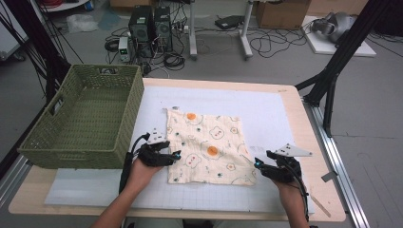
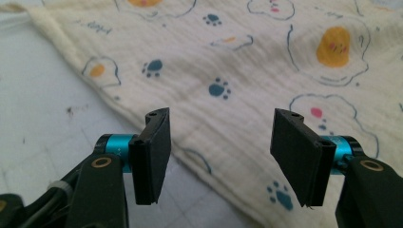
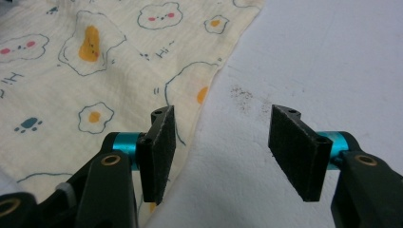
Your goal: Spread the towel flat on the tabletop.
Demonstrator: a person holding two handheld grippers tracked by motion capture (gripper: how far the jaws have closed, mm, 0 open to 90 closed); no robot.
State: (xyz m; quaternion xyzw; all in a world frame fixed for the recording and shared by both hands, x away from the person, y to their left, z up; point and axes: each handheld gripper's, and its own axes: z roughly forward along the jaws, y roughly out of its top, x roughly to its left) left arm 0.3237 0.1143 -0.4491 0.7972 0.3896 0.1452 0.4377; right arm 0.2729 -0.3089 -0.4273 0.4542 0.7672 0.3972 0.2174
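- Left gripper [image 1: 175,156] — held in the left hand [image 1: 142,172] near the table's [image 1: 290,97] front edge, at the cloth's [image 1: 209,145] left side. Its jaws stand apart with nothing clamped; in the left gripper view [image 2: 219,154] the cloth's edge runs under the gap.
- Right gripper [image 1: 257,164] — held in the right hand [image 1: 287,187] at the cloth's front right corner. Its jaws also stand apart, gripping nothing; in the right gripper view [image 3: 219,152] the cloth [image 3: 95,80] edge lies under one jaw and the bare white mat [image 3: 323,61] under the other.
- Cloth: cream, printed with eggs, bears and paw prints [image 2: 218,89], spread flat on the mat [image 1: 266,109] at the table's middle, its far corner pointing to the back edge.
- Basket [image 1: 81,118]: green, woven, on the table's left edge, reaching the back left corner, just beside the cloth but apart from it.
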